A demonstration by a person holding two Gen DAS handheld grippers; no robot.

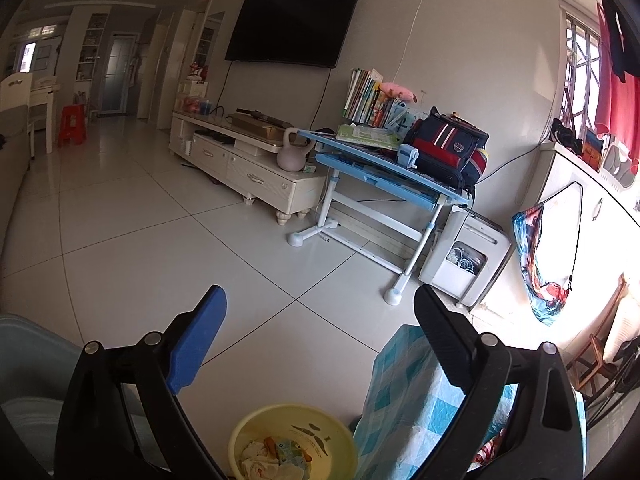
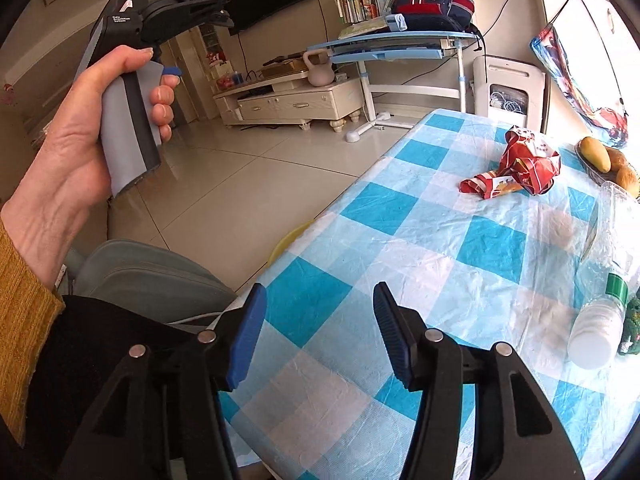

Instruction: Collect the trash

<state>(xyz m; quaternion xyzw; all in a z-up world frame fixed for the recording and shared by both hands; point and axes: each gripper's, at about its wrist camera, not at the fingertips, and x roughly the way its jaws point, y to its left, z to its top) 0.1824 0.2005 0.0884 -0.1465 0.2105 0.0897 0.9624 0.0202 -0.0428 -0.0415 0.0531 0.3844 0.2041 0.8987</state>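
A yellow basin point(image 1: 294, 438) holding crumpled tissues and scraps sits on the floor below my left gripper point(image 1: 320, 312), which is open and empty, raised above the floor beside the table. My right gripper point(image 2: 320, 308) is open and empty over the near end of the blue-checked tablecloth point(image 2: 440, 240). A crumpled red wrapper point(image 2: 516, 164) lies far across the table. A clear plastic bottle point(image 2: 600, 300) with a green label lies on its side at the right. The basin's rim point(image 2: 290, 236) peeks out past the table edge. The left gripper body point(image 2: 160, 20) shows in a hand at upper left.
A bowl of mangoes point(image 2: 604, 160) sits at the table's far right. A grey chair point(image 2: 148, 272) stands near the table's left edge. A blue desk point(image 1: 384, 168) with a backpack, a TV cabinet point(image 1: 248, 168) and a white appliance point(image 1: 464, 256) line the wall.
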